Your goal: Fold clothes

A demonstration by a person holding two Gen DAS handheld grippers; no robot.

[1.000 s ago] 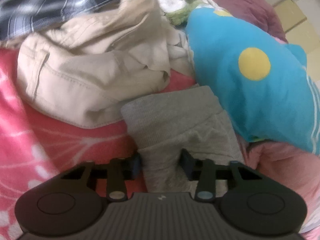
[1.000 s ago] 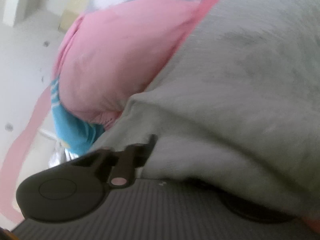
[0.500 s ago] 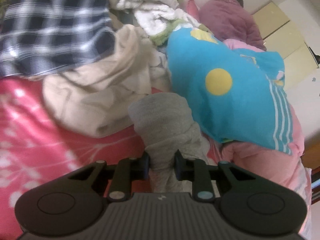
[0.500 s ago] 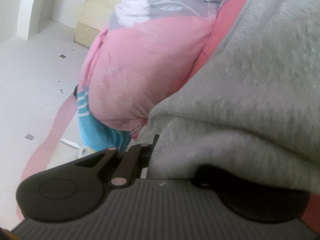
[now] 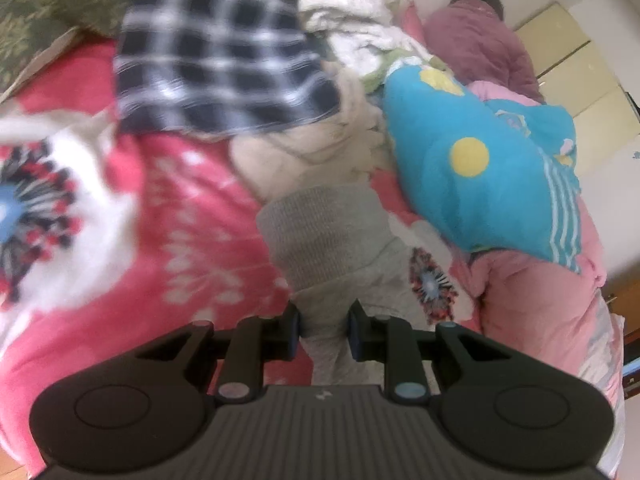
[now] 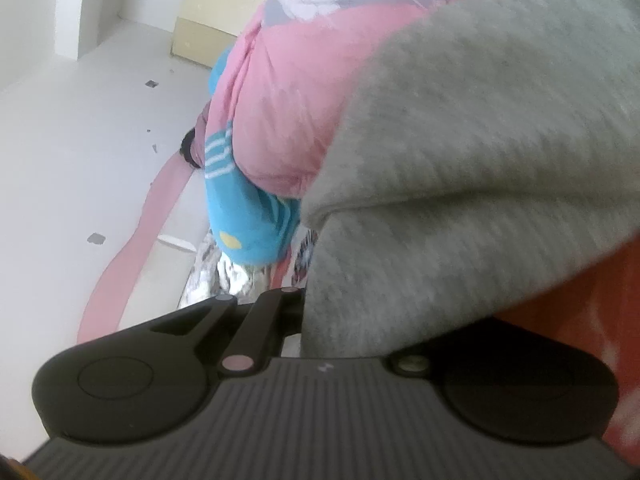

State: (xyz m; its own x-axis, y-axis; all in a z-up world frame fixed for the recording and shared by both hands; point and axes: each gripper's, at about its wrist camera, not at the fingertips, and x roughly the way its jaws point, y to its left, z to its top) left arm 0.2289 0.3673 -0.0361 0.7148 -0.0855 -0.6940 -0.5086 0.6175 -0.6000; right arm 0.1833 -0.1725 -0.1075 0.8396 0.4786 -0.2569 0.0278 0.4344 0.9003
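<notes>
On the red floral bed point(image 5: 168, 240), you have the grey garment point(image 5: 332, 236) pinched in both tools: your left hand-held gripper point(image 5: 324, 330) has just been closing on one bunched end, your right hand-held gripper point(image 6: 316, 320) grasping another. Lifting appears underway; next, spread it flat. Beige clothes point(image 5: 312, 152) and a blue cushion point(image 5: 480, 168) crowd the space.

Left wrist view: bedspread point(image 5: 168, 232) underneath all. Sweatpants point(image 5: 332, 236) centre, on bedspread, near end between left gripper point(image 5: 323, 330) pads. Trousers point(image 5: 316, 152) just behind sweatpants; checked shirt point(image 5: 216, 60) behind-left, overlapping them. Dotted quilt point(image 5: 492, 184) to right. Person point(image 5: 480, 40) lying far back-right, beyond quilt.
</notes>
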